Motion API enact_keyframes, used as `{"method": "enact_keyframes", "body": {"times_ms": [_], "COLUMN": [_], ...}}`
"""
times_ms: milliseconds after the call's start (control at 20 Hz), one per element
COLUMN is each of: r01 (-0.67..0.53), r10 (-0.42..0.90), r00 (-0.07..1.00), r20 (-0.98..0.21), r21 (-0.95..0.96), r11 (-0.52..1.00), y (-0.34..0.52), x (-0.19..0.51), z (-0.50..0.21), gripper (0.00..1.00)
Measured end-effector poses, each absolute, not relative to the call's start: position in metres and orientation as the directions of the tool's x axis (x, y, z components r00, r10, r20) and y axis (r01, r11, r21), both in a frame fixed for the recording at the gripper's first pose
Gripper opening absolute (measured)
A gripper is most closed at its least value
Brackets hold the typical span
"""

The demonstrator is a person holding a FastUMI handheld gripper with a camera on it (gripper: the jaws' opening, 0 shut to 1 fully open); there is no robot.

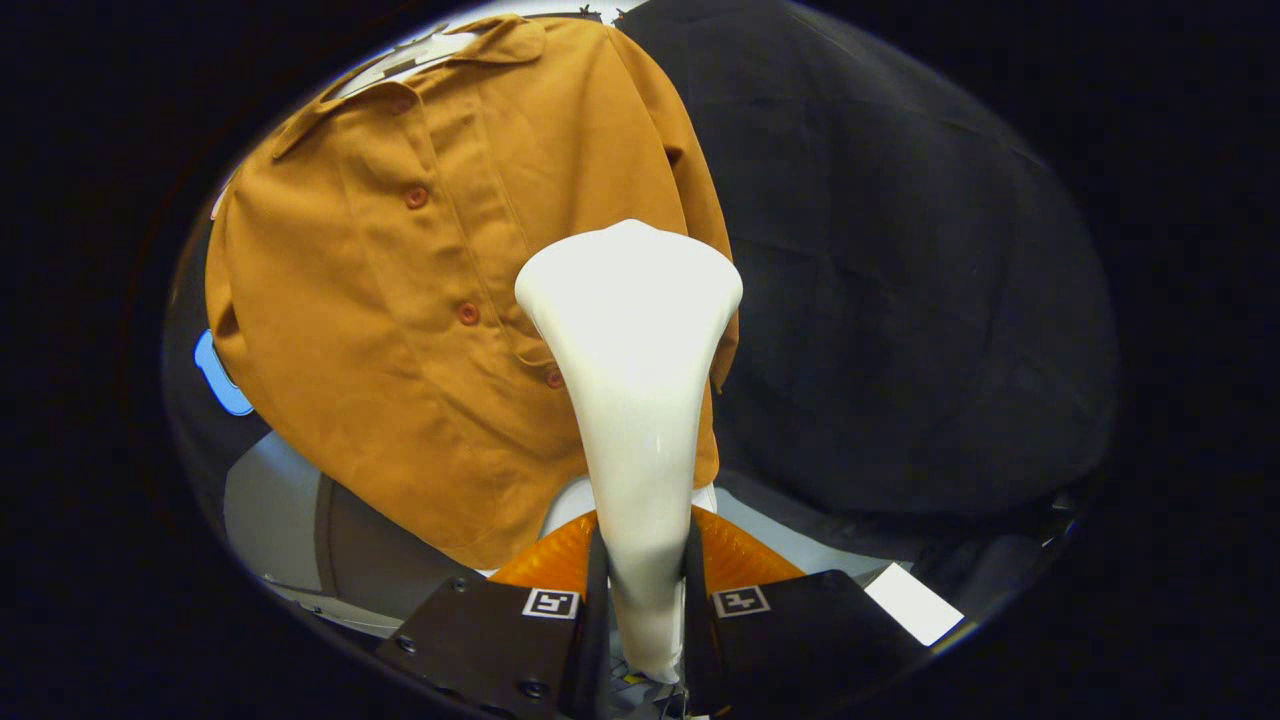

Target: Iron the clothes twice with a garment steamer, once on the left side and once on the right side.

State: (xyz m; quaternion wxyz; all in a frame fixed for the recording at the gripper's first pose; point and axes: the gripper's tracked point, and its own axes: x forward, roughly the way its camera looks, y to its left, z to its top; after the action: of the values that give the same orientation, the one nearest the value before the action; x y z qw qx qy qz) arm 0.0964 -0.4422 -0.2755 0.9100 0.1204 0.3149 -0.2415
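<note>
The gripper point(640, 600) has both fingers clamped on the handle of the white garment steamer point(632, 400). Its wide head stands before the lower front of the hanging mustard-brown button shirt point(400, 300).

White garment steamer point(635, 400) stands upright, its flared head against the hanging mustard buttoned shirt point(400, 300)

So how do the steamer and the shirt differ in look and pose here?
The steamer is white, glossy and rigid; the shirt is mustard-brown, matte cloth with soft folds. The steamer stands between the gripper fingers, both pressing its handle, head flaring at the top; the shirt hangs beyond them, buttoned, its collar up. The steamer's head overlaps the shirt's lower front; whether they touch, I cannot tell. Both stand out against the black cloth.
</note>
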Motion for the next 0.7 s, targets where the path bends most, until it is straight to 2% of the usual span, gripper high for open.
{"method": "enact_keyframes", "body": {"times_ms": [300, 700], "r01": [0.451, 0.305], "r10": [-0.395, -0.297], "r00": [0.794, 0.904], "r20": [-0.461, -0.308], "r21": [0.011, -0.023], "r11": [0.893, 0.952], "y": [-0.375, -0.238], "x": [0.093, 0.088], "z": [-0.170, -0.094], "gripper": [0.34, 0.33]}}
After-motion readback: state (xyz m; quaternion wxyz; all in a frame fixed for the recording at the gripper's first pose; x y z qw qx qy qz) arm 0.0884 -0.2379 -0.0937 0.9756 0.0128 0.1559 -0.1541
